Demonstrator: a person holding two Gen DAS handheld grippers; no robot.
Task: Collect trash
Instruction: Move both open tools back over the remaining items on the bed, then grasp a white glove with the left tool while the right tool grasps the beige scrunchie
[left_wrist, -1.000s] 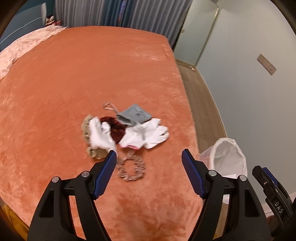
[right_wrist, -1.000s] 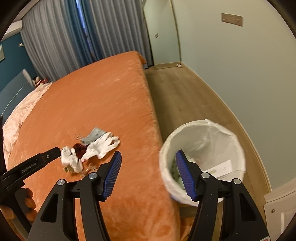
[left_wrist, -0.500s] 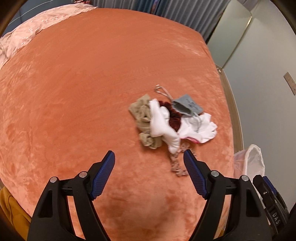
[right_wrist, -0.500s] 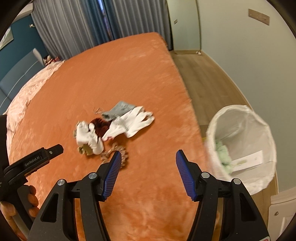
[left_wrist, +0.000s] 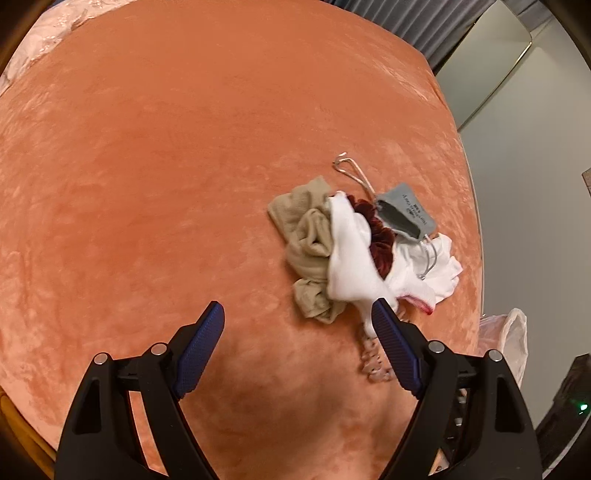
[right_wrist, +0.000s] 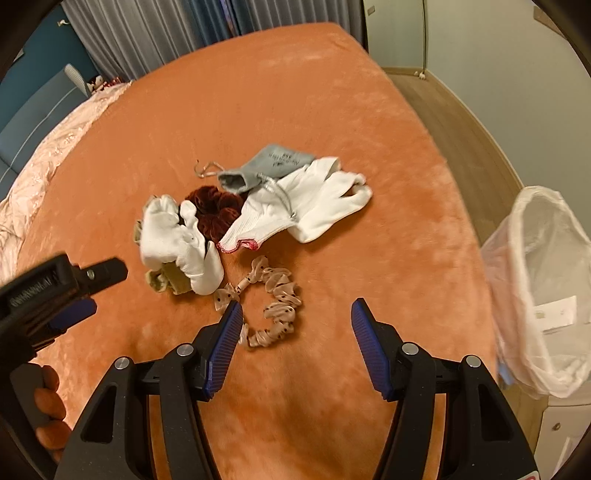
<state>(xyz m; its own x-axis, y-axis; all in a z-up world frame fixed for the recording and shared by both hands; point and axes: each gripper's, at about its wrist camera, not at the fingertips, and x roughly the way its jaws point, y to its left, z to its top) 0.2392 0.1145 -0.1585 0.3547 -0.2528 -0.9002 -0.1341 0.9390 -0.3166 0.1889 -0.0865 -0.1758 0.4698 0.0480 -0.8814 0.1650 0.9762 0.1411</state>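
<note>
bedspread (right_wrist: 295, 92): plush velvety cloth | scrunchie (right_wrist: 216, 210): velvet | bin liner (right_wrist: 546, 258): thin plastic

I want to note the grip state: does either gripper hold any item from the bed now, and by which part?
Nothing is held. The left gripper and the right gripper are both open above the orange blanket, with nothing between their fingers.

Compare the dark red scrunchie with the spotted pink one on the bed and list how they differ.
The dark red scrunchie looks like plush velvet; the spotted pink scrunchie is sheer with dark dots. The red one is bunched up and wedged in the pile between the white socks and white glove; the pink one lies spread in an open ring, nearer the right claw, by the pile's edge. Both lie on the orange blanket, ungripped.
</note>
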